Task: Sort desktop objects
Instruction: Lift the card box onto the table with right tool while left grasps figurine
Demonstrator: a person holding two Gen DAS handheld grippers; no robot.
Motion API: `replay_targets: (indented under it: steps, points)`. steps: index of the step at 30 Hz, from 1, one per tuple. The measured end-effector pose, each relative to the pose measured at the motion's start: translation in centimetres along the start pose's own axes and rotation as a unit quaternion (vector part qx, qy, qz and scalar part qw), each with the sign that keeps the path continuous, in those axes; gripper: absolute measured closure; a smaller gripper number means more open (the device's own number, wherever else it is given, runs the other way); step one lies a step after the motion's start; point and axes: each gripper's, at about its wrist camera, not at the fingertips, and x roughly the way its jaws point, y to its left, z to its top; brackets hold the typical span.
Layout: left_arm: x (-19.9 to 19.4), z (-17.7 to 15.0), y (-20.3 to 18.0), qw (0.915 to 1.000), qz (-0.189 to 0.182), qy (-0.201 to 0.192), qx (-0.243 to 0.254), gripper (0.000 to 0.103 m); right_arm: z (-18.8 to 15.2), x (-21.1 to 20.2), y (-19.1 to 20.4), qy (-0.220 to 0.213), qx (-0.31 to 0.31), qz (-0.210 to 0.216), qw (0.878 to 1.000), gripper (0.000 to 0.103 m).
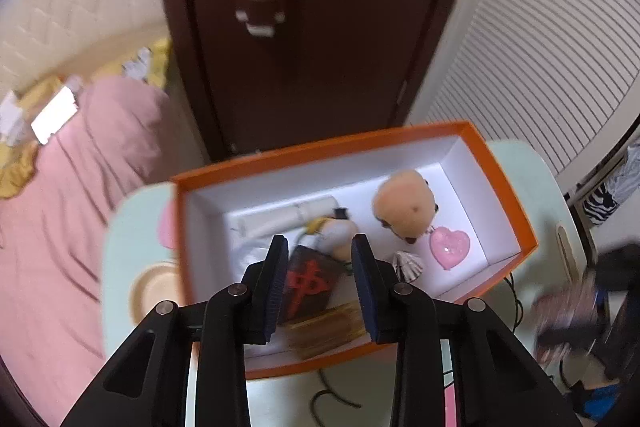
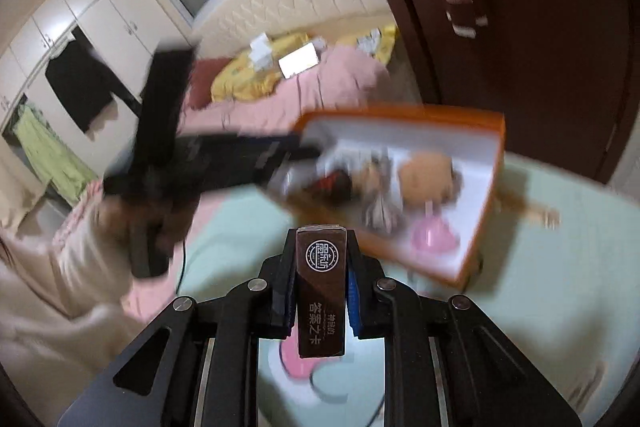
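Currently the right gripper (image 2: 321, 291) is clamped on a slim brown card box (image 2: 320, 287) with a round white seal and white characters printed on its face; the box stands upright between the blue pads, both pressing its narrow sides, held above the pale green table (image 2: 560, 267).

Left gripper (image 1: 320, 279): jaws partly apart, nothing between the pads. It hangs over the near end of the orange box (image 1: 500, 163), whose inside is white. Seen through the gap between its fingers (image 1: 276, 283): a dark tile with a red character (image 1: 306, 287), lying in the box and not touched.

Other contents of the orange box: a tan plush toy (image 1: 404, 205), a pink heart charm (image 1: 450, 247) just beside it, a small white shell-shaped piece (image 1: 406, 265), a white tube (image 1: 288, 217), and some yellowish sheets (image 1: 324, 327) at the near wall.

Right wrist view is motion-blurred; there the left gripper shows as a dark shape reaching to the orange box's left corner, with a cream sleeve (image 2: 52, 291) behind it.
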Motion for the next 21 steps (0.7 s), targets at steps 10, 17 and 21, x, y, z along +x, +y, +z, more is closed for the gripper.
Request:
replay_targets:
  steps: [10, 17, 21]
  points:
    - [3.6, 1.4, -2.6, 0.9987, 0.031, 0.036, 0.019, 0.068, -6.5, 2.9, 0.0, 0.014, 0.009, -0.084, 0.996, 0.082]
    - [5.5, 1.8, -4.0, 0.9965, 0.049, 0.054, 0.041, 0.062, -7.4, 3.2, 0.9, -0.017, -0.006, -0.119, 0.993, 0.076]
    - [5.7, 1.9, -3.7, 0.9973, 0.041, 0.046, 0.04, 0.062, -7.8, 2.8, 0.8, -0.027, 0.002, -0.133, 0.991, 0.075]
